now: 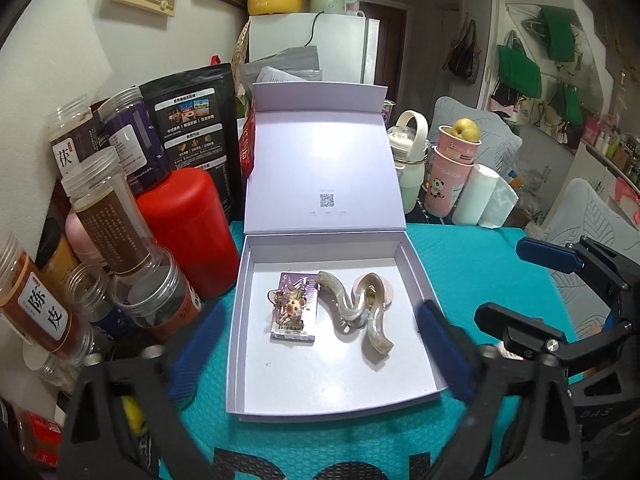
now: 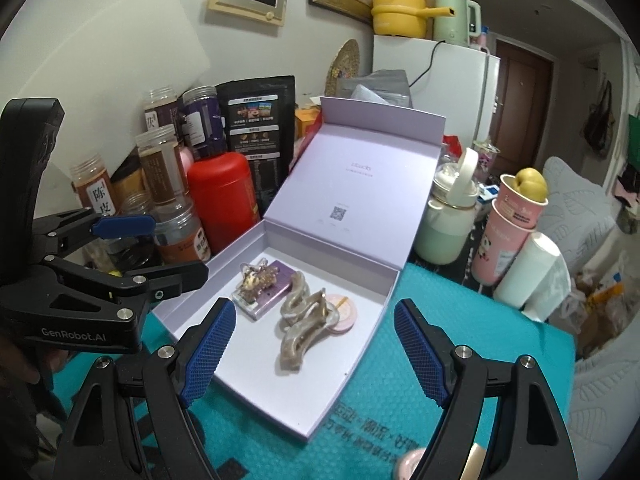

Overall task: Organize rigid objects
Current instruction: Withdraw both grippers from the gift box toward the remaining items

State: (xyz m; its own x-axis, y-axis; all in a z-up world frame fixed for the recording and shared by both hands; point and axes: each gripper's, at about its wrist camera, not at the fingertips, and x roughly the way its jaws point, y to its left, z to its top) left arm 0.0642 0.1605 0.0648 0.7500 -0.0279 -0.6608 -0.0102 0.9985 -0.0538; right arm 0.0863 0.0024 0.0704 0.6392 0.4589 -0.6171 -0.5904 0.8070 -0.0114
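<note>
An open lavender box (image 1: 236,364) (image 2: 248,248) lies on the teal mat with its lid standing up behind it. Inside lie a purple card with a small mouse charm (image 1: 294,308) (image 2: 260,286), a wavy pearly hair claw (image 1: 360,312) (image 2: 302,326) and a pink round compact (image 1: 388,290) (image 2: 344,314) partly under the claw. My left gripper (image 1: 316,354) is open, its fingers astride the box's near half. My right gripper (image 2: 316,350) is open and empty, just in front of the box. It shows at the right of the left wrist view (image 1: 560,292).
Jars (image 1: 104,224), a red canister (image 1: 188,236) and a black pouch (image 1: 192,132) crowd the left of the box. A mint bottle (image 2: 448,220), pink cups holding a pear (image 2: 512,232) and a white roll (image 2: 528,272) stand to the right. A pink object (image 2: 412,466) lies by the right gripper's base.
</note>
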